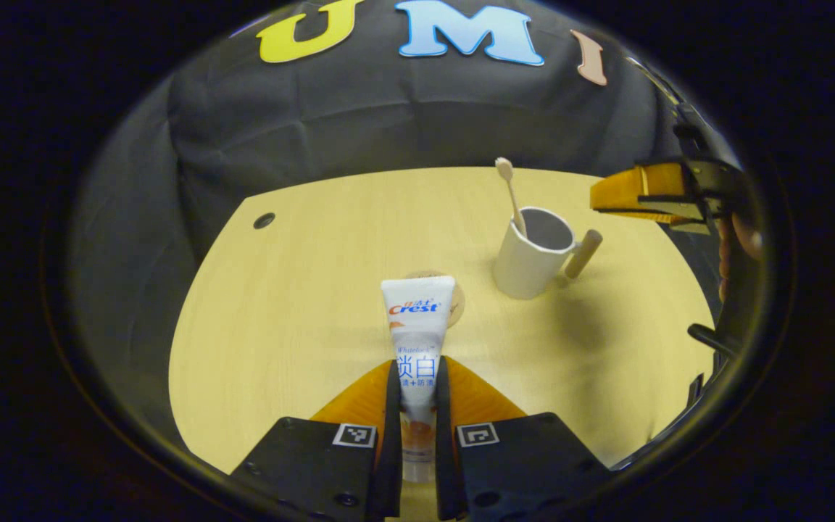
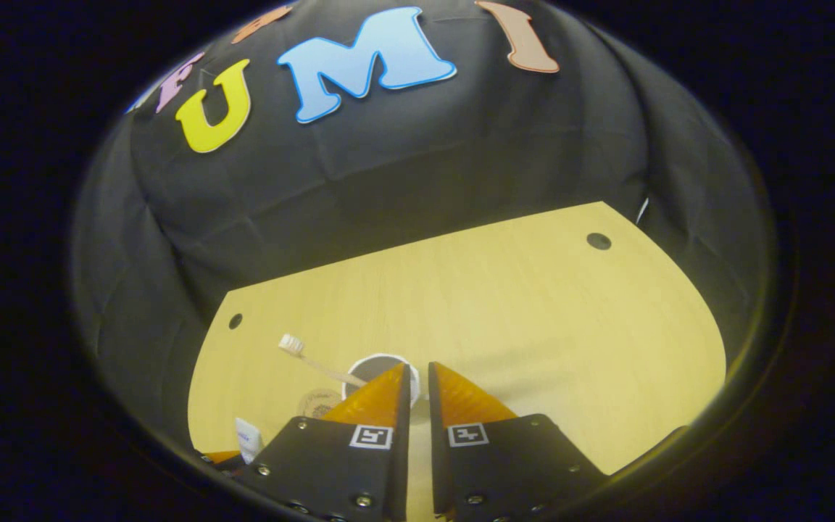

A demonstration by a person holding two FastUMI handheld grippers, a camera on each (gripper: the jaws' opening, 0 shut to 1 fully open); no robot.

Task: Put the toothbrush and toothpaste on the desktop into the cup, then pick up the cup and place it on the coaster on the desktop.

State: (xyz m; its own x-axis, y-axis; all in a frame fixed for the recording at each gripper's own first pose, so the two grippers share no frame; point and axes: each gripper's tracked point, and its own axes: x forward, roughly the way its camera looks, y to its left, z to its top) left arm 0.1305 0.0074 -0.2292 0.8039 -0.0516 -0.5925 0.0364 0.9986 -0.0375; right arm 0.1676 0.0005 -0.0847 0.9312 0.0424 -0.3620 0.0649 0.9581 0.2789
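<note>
A white toothpaste tube (image 1: 417, 319) stands up between my left gripper's (image 1: 415, 362) two fingers, which are shut on its lower half above the wooden desktop (image 1: 301, 326). Behind the tube peeks a round coaster (image 1: 457, 301). To the right stands a white cup (image 1: 533, 257) with a wooden handle, and the toothbrush (image 1: 510, 190) leans in it, head up. In the right gripper view, my right gripper (image 2: 417, 366) hovers shut above the cup (image 2: 374, 365), holding nothing. The toothbrush (image 2: 314, 360), the coaster (image 2: 320, 401) and the toothpaste tube (image 2: 248, 438) lie to its lower left.
My right gripper (image 1: 646, 194), held by a hand, also appears at the right edge of the left gripper view, above and right of the cup. Small round holes (image 1: 264, 220) (image 2: 598, 241) sit near the desktop's back corners. Black cloth walls close the back and sides.
</note>
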